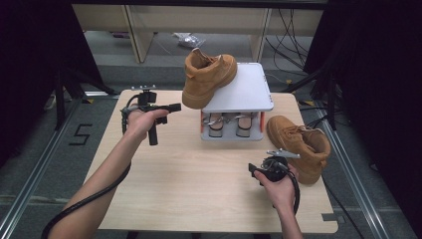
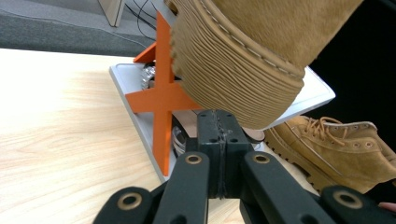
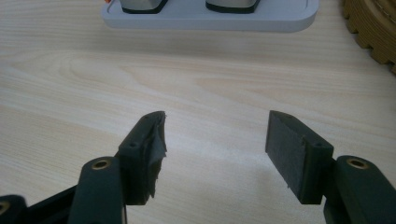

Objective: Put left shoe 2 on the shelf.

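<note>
left hand-held gripper (image 2: 218, 128) shut, empty, under boot (image 1: 208, 78) toe | right hand-held gripper (image 3: 215, 144) wide open, empty | I nudge toe squarely onto rack (image 1: 244, 92), gently

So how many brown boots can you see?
2. One boot sits on the top shelf of the small rack, its toe hanging over the left edge. The other boot stands on the table, right of the rack.

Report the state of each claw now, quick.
Left claw: closed, empty, just below the tan suede boot.
Right claw: open, empty, over the light wooden table.
</note>
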A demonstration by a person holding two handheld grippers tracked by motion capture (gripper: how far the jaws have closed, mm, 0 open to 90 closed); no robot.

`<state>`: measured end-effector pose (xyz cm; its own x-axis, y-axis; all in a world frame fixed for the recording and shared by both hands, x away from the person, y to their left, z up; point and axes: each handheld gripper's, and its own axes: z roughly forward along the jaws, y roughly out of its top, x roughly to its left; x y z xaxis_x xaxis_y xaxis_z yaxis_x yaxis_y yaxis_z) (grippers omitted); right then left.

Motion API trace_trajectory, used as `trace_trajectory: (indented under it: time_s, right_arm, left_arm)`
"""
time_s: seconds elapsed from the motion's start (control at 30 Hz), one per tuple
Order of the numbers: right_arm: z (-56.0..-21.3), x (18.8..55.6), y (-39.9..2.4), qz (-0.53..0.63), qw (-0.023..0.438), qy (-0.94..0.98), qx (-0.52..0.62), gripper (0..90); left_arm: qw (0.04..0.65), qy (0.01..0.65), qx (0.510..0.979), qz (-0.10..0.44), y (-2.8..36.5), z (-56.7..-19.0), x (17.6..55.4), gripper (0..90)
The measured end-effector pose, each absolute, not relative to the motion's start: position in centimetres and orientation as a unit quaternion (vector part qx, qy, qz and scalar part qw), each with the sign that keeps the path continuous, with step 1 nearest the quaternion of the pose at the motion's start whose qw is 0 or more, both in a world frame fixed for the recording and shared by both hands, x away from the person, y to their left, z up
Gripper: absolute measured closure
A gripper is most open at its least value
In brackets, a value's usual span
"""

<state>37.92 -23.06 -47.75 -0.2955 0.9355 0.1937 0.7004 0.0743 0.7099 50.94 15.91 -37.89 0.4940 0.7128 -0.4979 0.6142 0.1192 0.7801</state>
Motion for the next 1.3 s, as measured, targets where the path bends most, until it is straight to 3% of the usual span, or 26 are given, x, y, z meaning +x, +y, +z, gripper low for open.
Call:
trace_trajectory:
  time_s: [1.3]
  right_arm:
    - [-47.6,37.9,-23.2,0.365,0.161,0.715,0.573,38.8]
  left_arm:
    - [0.542,0.487,0.683,0.038,10.6,-36.4,51.5,90.0]
